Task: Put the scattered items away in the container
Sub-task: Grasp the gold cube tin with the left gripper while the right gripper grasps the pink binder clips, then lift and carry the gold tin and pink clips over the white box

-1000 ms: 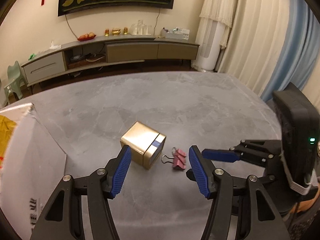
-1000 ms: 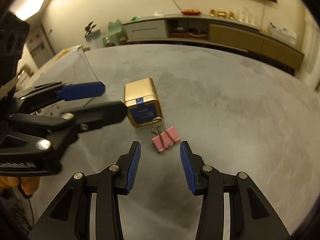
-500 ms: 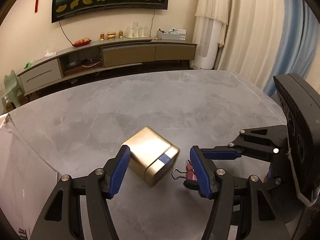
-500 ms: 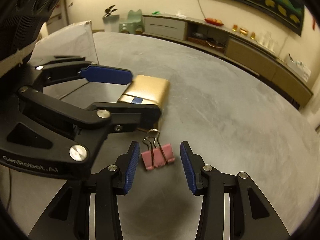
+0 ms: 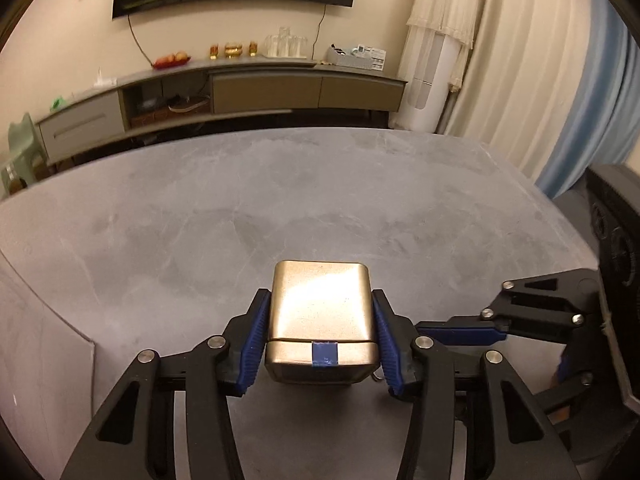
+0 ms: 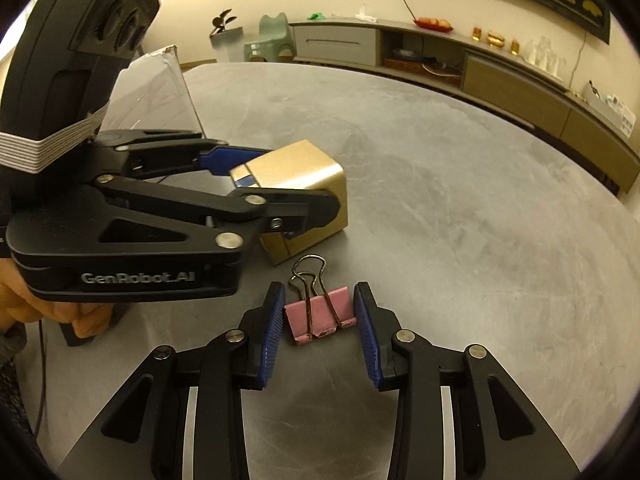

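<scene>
Left wrist view: the left gripper (image 5: 320, 334) has its 2 blue pads pressed against opposite side faces of the gold tin (image 5: 320, 316), so it is closed on the tin. The tin sits on the grey table (image 5: 280, 208) with its lid end, marked by a blue tape strip (image 5: 324, 353), facing the camera. A white container wall (image 5: 44, 344) shows at the left edge. The right gripper's finger linkage enters from the right, low over the table.

Right wrist view: the right gripper (image 6: 319, 322) is partly open, with its 2 pads flanking the pink binder clip (image 6: 320, 315). The left pad sits at the clip's edge; a narrow gap remains at the right pad. The clip lies flat on the table (image 6: 460, 208), its wire handles pointing toward the tin (image 6: 304, 178), just beside it.

The binder clip is hidden in the left wrist view apart from 1 wire loop (image 5: 376, 377) beside the tin. Only the right wrist view shows the person's hand (image 6: 48, 312) on the left gripper's handle and the container's open corner (image 6: 160, 92).
</scene>
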Available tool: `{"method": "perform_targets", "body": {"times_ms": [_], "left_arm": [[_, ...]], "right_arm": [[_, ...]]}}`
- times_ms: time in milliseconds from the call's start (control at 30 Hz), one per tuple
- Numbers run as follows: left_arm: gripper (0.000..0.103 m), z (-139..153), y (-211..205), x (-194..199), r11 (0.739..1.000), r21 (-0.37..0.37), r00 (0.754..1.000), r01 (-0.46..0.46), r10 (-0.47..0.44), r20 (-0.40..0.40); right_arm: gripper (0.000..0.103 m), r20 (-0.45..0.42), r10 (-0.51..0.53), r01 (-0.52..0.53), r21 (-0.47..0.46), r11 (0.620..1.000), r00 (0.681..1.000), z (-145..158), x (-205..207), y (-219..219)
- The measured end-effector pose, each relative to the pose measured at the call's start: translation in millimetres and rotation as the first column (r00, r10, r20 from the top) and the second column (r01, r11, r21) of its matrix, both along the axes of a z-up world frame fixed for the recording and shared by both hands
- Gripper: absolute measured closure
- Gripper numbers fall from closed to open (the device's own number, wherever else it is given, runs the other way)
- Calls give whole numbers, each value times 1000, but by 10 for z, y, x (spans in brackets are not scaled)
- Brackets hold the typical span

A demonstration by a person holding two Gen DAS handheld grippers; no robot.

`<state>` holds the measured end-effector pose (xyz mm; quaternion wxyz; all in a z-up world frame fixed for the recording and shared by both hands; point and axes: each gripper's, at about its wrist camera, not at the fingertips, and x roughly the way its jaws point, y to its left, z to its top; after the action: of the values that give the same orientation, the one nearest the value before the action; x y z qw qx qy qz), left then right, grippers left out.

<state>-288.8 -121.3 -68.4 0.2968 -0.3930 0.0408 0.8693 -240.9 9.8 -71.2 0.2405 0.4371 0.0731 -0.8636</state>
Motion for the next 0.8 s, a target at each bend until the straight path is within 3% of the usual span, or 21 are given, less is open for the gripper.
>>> {"method": "perform_targets", "body": {"times_ms": [467, 633, 800], "left_arm": [[53, 313, -86, 454, 1000, 10, 1000, -26, 26, 2], [53, 584, -162, 731, 999, 39, 999, -18, 19, -41], [53, 723, -294, 929, 998, 57, 998, -31, 34, -60]], "right_arm": [[66, 68, -120, 127, -112, 986, 990, 253, 273, 228], [66, 54, -147, 153, -156, 976, 988, 448, 486, 185], [66, 28, -134, 136, -142, 980, 991, 548, 683, 25]]}}
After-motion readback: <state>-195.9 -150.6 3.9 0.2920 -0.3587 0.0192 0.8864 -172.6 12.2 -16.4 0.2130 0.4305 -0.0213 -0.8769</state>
